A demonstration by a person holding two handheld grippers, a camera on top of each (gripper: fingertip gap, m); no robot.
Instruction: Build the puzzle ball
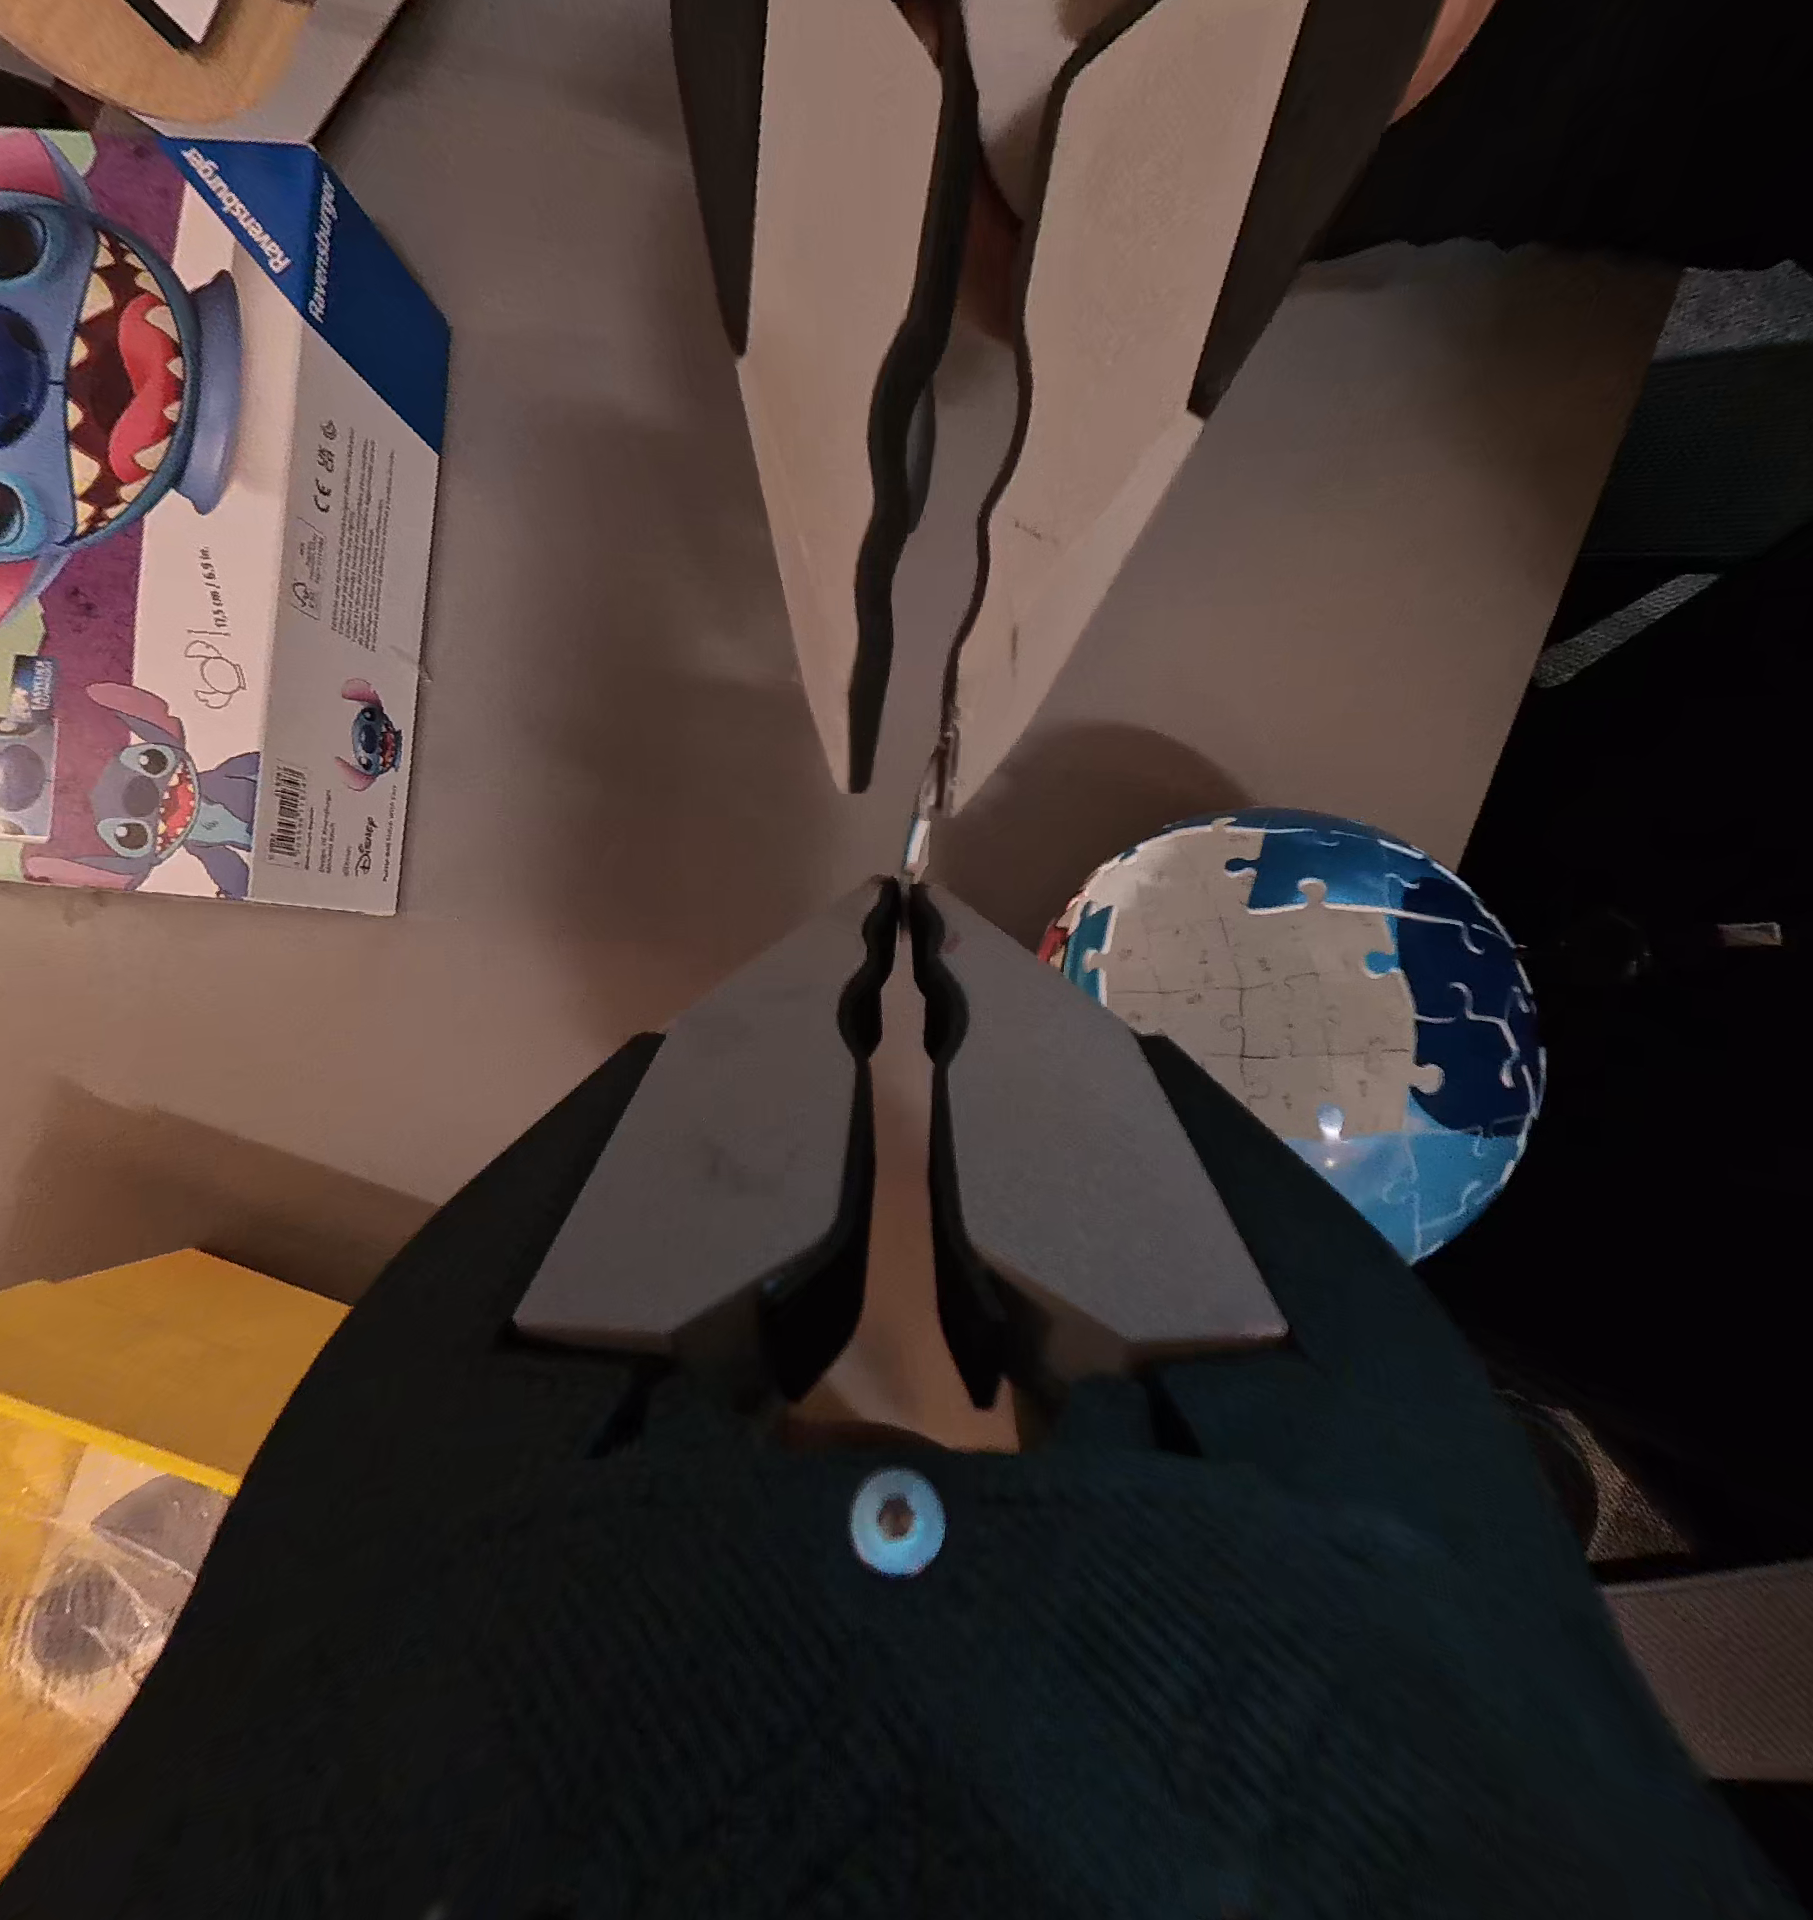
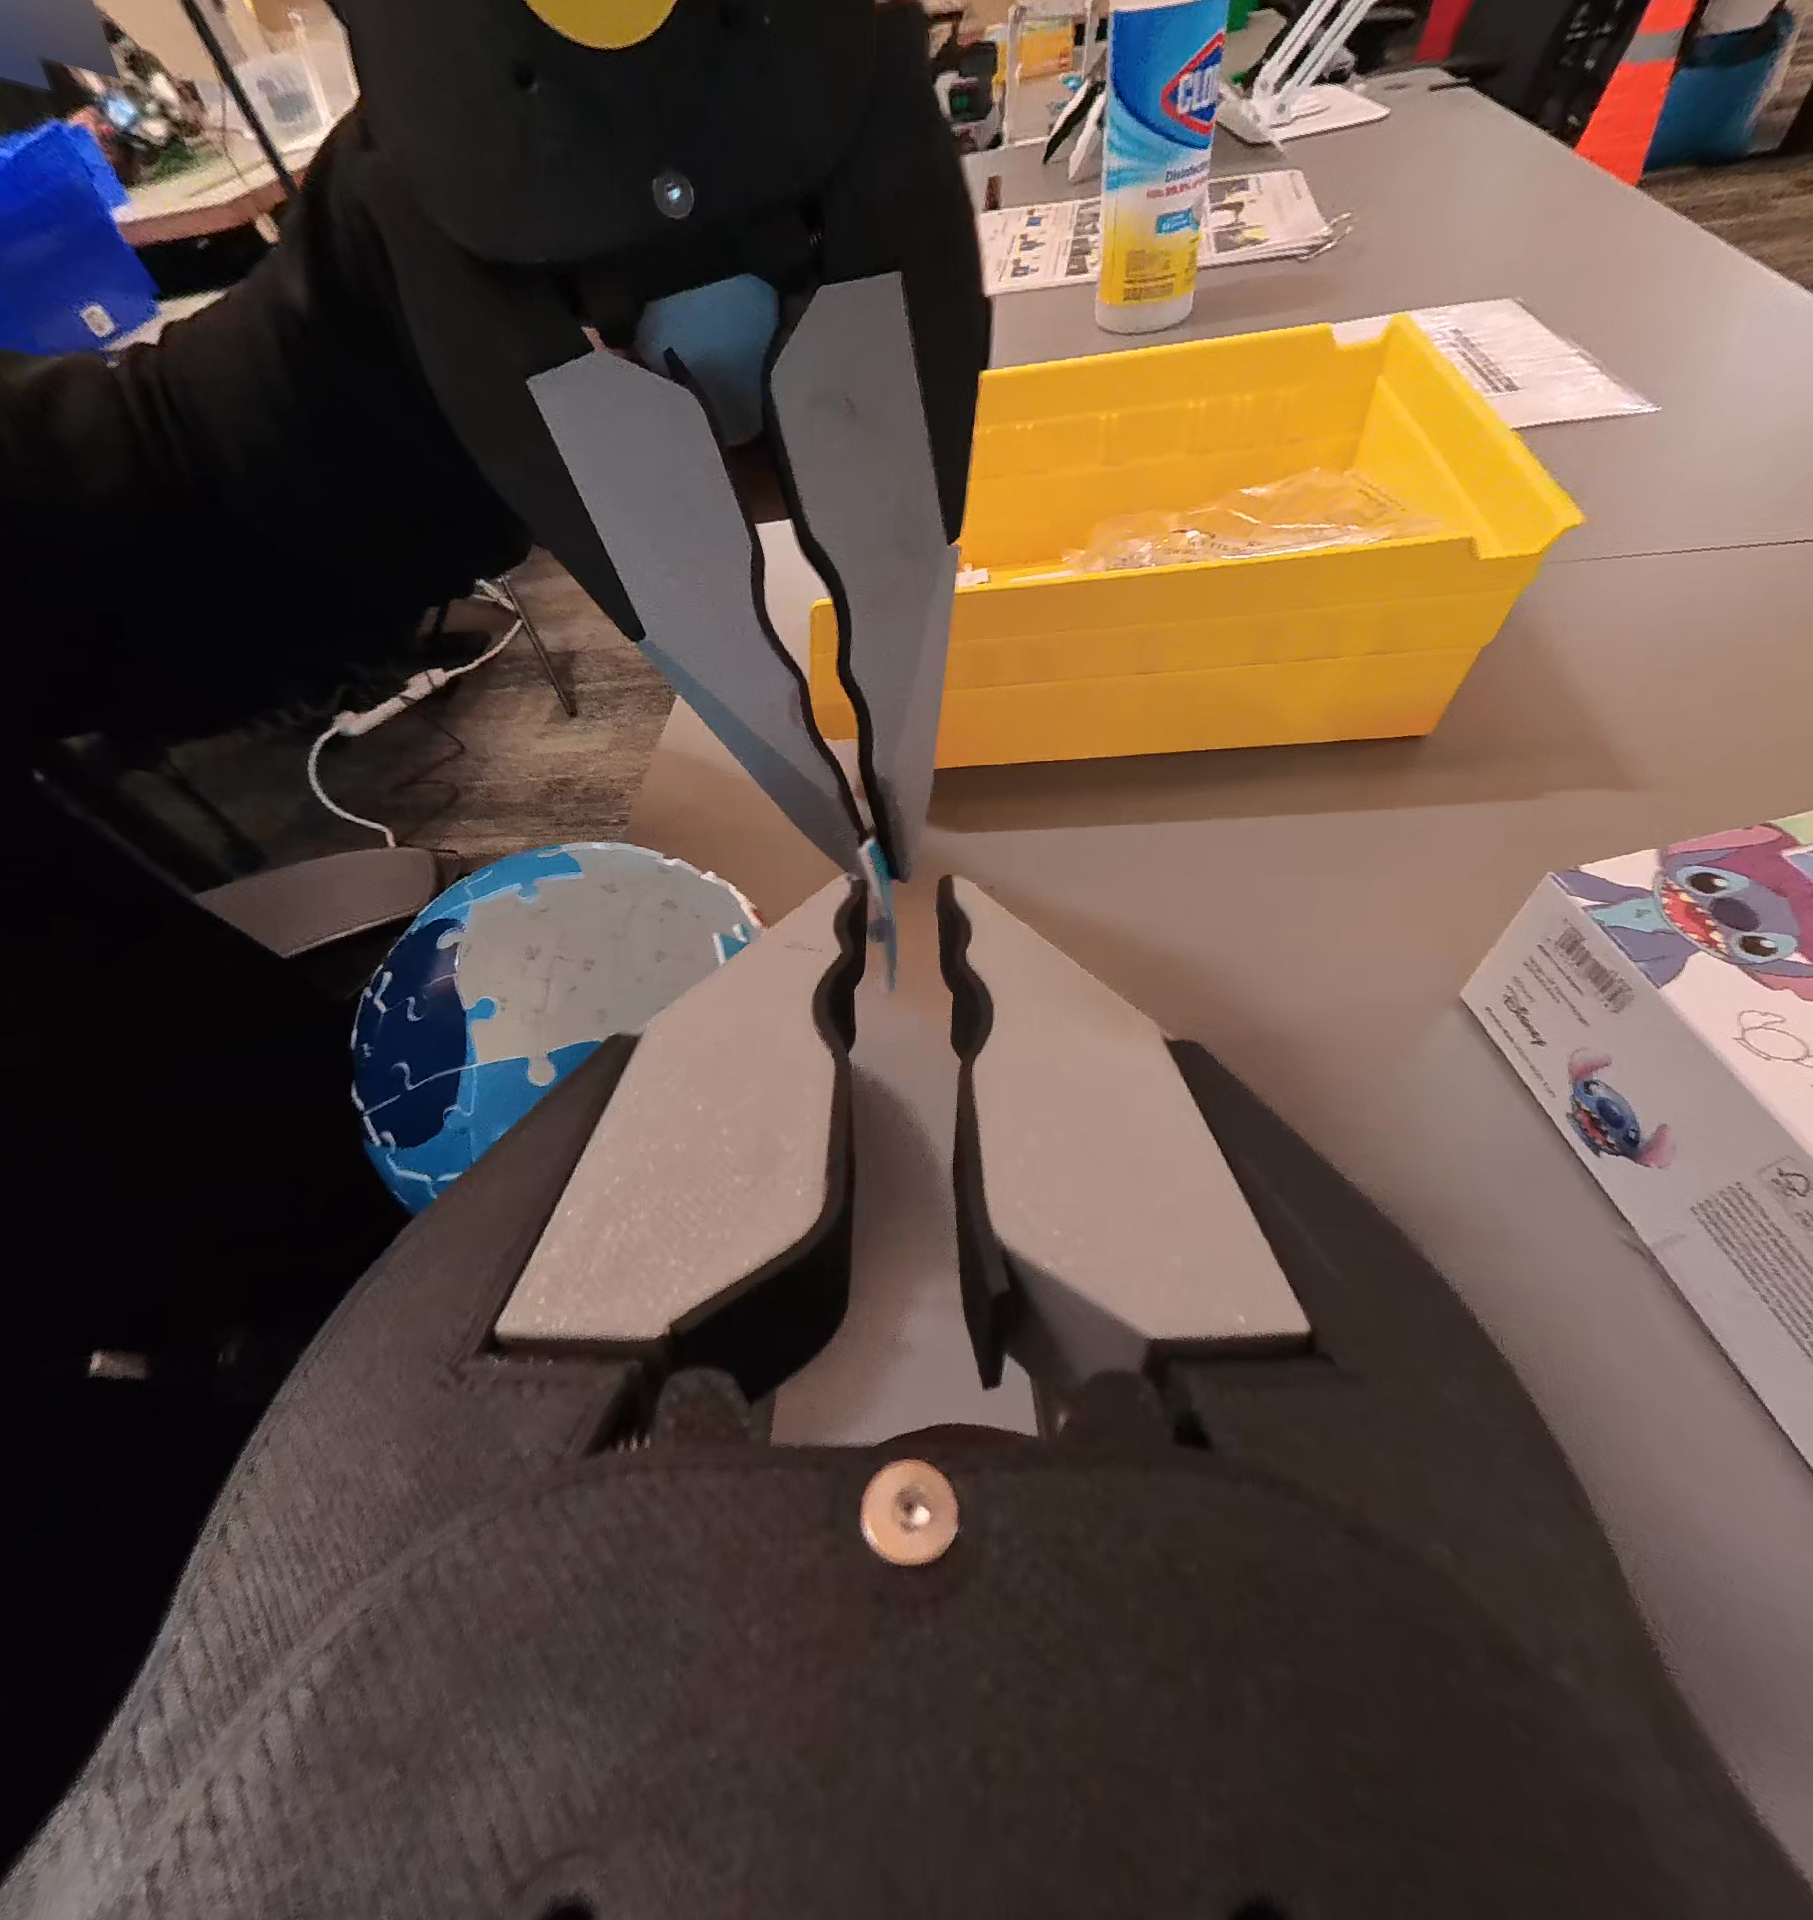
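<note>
Pinching the puzzle piece [image 2: 878, 902] edge-on lengthwise between facing tips, left tool [image 1: 899, 896] meets spread right tool [image 2: 897, 890].

Left tool [image 1: 897, 894] closed, right tool [image 2: 902, 894] parted.

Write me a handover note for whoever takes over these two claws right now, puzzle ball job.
Left claw: shut on a small puzzle piece, held in the air over the table.
Right claw: open, fingers either side of that piece, not gripping it.
Puzzle ball: at the table edge, untouched; mostly blue with a large pale patch.
Yellow bin holds a plastic bag; puzzle box lies beside.
Done: most of the ball, it seems.
Left: probably pass the piece across, then fit it.
</note>
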